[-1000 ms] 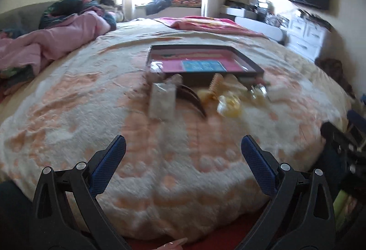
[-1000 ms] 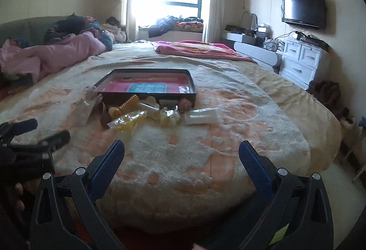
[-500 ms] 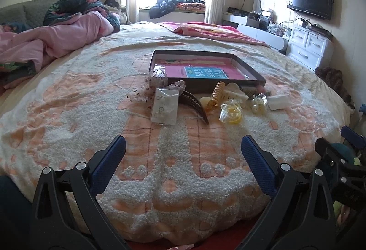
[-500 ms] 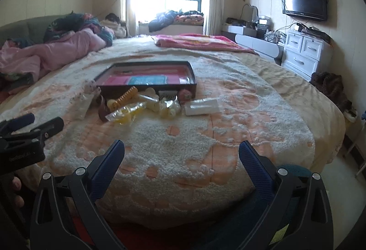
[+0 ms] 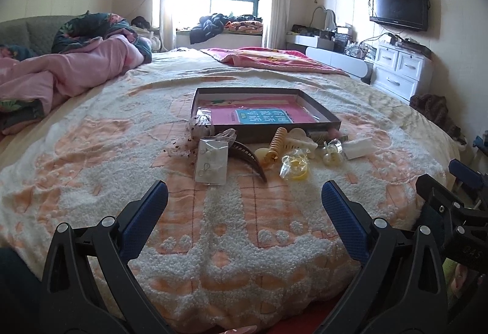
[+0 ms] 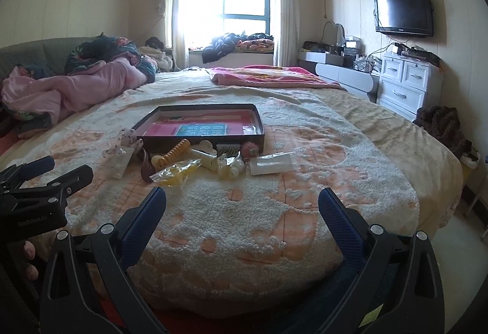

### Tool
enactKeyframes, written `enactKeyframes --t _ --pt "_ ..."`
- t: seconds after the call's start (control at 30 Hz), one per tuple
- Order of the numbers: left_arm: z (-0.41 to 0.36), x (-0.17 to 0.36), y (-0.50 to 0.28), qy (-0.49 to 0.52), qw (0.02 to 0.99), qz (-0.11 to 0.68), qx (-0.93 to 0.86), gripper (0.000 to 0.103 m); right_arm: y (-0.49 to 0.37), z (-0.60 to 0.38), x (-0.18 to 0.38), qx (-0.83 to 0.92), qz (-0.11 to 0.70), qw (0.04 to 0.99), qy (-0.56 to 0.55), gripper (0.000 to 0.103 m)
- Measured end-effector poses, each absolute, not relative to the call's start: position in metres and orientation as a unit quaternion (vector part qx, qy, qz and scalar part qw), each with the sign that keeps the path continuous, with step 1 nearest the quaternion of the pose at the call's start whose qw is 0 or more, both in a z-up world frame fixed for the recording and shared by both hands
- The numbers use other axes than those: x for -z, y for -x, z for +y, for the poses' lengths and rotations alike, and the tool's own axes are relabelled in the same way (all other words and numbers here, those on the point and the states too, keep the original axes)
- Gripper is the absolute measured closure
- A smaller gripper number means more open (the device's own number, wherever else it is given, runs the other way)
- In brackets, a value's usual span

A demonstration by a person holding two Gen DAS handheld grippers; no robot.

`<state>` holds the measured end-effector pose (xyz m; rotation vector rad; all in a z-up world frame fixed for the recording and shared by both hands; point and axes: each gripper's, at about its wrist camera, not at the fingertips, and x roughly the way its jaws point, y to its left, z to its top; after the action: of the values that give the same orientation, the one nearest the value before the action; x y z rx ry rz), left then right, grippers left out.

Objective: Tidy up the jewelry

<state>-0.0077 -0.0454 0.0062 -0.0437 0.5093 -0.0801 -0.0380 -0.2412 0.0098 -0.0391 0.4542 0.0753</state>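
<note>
A dark shallow tray with a pink and blue lining lies on the bed. In front of it lie a clear packet of earrings, a dark brown hair claw, a yellow spiral clip, a cream claw clip, a bag of yellow pieces and a white packet. My left gripper is open and empty, short of the items. My right gripper is open and empty, also short of them.
The bed has a fluffy orange and white blanket. Pink bedding is heaped at the far left. A white dresser and a wall television stand at the right. The bed's near edge is just below both grippers.
Both cameras have tilted up and settled, so more of the room shows. Both grippers stay open and empty. The items on the bed have not moved.
</note>
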Motion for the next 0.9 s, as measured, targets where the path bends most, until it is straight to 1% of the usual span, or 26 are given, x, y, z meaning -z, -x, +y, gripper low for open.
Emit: enactKeyframes --t 0.9 --pt "-0.0459 -0.0032 0.0065 0.023 0.965 0.26 0.037 0.011 0.0386 -0.2376 -0.0125 -0.04 0.223 0.974 0.019 0.006"
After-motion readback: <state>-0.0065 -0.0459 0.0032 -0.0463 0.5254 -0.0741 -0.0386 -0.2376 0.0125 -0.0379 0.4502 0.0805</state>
